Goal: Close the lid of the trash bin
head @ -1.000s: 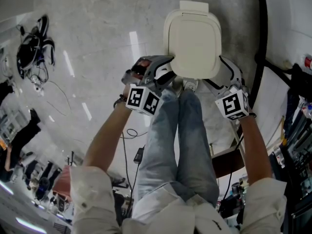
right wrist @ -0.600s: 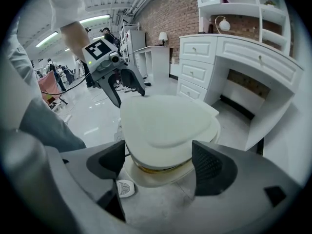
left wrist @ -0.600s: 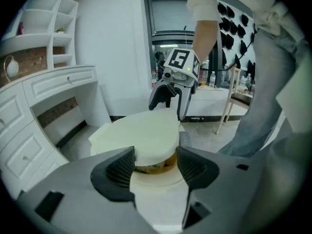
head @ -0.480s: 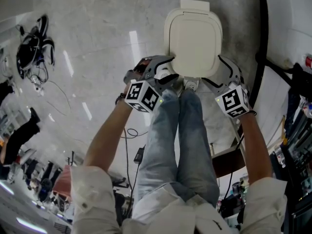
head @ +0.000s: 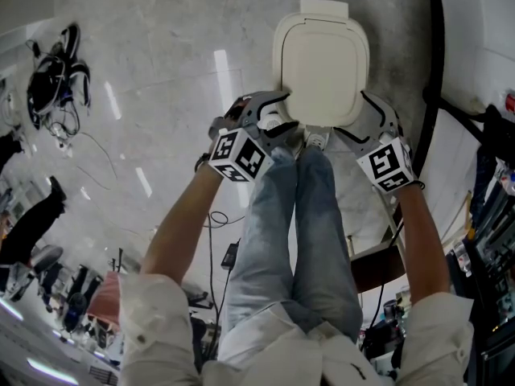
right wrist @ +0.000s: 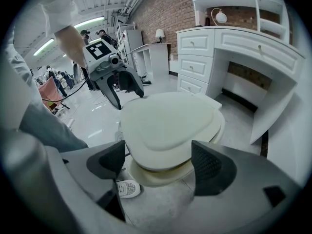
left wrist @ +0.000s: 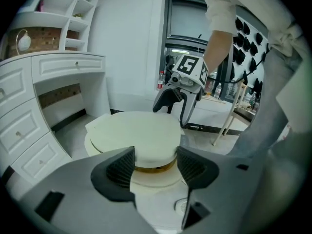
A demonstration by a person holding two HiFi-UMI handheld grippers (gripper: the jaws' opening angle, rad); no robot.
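1. The trash bin [right wrist: 158,178] stands on the floor right in front of the person's feet. Its cream lid [head: 322,69] lies nearly flat on top. A thin gap shows under the near edge, so I think it is not all the way down.
2. The left gripper [left wrist: 155,164] is at the near left corner of the lid. Its jaws are apart and hold nothing. The lid's edge shows between them.
3. The right gripper [right wrist: 161,162] is at the near right corner. Its jaws are wide apart and empty too.
4. This looks like the last push. There is no need to grab. Put the jaw tips on top of the lid near the front edge and press down softly.
5. Push the same on both sides, so the lid does not tip.
6. Go slow. The bin may be light, and a hard push could make it slide or rock. Stop when the gap is gone.
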